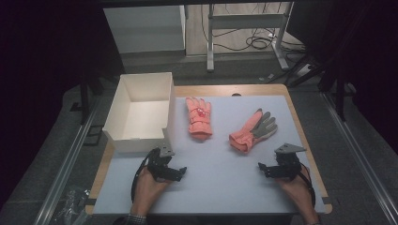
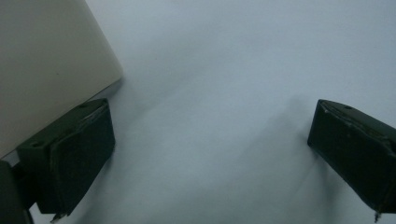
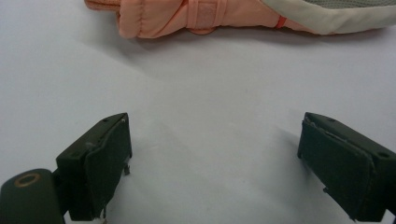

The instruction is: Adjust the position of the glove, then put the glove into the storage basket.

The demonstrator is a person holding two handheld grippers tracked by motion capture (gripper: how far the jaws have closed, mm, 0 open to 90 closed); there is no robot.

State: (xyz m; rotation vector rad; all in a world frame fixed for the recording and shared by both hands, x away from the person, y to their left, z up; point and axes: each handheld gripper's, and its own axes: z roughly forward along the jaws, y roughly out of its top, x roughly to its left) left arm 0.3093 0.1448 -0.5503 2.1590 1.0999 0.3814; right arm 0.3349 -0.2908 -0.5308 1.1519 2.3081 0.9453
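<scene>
gloves [image 1: 199, 117] [image 1: 252, 130]: padded cloth, matt; right one with a grey mesh-like palm [image 3: 327, 11] | box [image 1: 123, 107]: white card, smooth, matt | table [image 1: 225, 168]: pale smooth matt cover over a wood edge [image 1: 300, 126] | hand-held gripper pads [image 3: 105, 163]: black, matt, slightly rough | top plate [image 1: 288, 149]: grey, dull metal look

Ahead of the right tool [image 1: 268, 168] a strip of bare bench [image 1: 220, 183] runs up to the near glove [image 1: 252, 130], which lies across its path in the right gripper view [image 3: 196, 16]. Between the two tools the bench is open. The left tool [image 1: 176, 172] has the white box [image 1: 141, 112] just beside its left jaw, blocking that side; the far glove [image 1: 199, 117] lies ahead, near the box.
</scene>
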